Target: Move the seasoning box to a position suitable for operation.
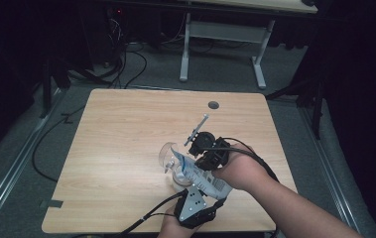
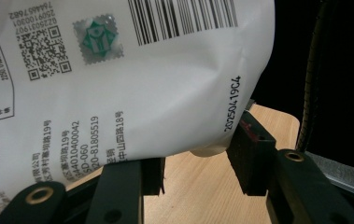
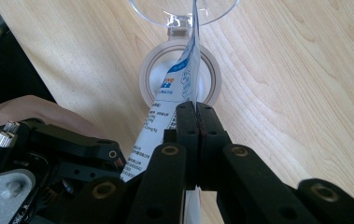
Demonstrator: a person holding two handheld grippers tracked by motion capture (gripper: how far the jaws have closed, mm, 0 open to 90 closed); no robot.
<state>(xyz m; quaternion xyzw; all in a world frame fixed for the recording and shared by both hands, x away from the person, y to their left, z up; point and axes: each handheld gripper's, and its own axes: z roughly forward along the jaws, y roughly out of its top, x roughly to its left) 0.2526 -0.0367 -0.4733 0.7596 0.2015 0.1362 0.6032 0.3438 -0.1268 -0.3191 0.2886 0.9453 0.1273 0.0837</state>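
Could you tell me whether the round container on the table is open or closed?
Open: the container's clear hinged lid is flipped back, and the pouch's corner points into its mouth.

pouch [image 2: 132, 93]: glossy white plastic film | jar [image 3: 180, 77]: clear plastic | table [image 1: 126, 129]: smooth light wood-grain, matt

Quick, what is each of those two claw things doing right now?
Left gripper: jaws around the bottom of the white pouch; whether they press it cannot be told.
Right gripper: shut on the white pouch's edge.
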